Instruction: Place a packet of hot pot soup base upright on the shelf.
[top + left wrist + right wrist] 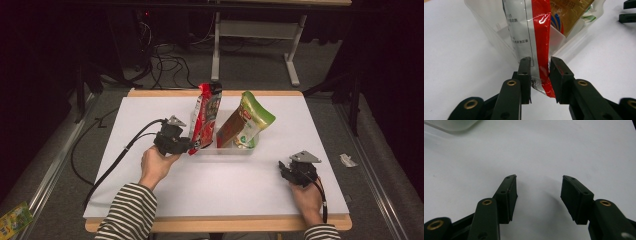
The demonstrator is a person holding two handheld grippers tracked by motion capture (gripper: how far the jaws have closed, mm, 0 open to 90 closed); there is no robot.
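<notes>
A red and silver snack bag [205,117] stands tilted at the left end of a clear plastic container [227,150]. My left gripper [192,146] holds it by the bottom corner. In the left gripper view the bag [541,37] fills the gap between the jaws of the left gripper [540,67], whose pads sit against its silver face and red seam. A green and brown bag [247,122] leans inside the container to its right. My right gripper [284,169] rests on the white table, and in its own view the right gripper [539,185] stands open with nothing between its jaws.
The white table top [165,190] has a wooden rim. The container's clear wall [486,22] rises just beyond my left jaws. A corner of the container [451,126] lies far ahead of the right jaws. Cables and a desk frame [216,45] are on the floor behind.
</notes>
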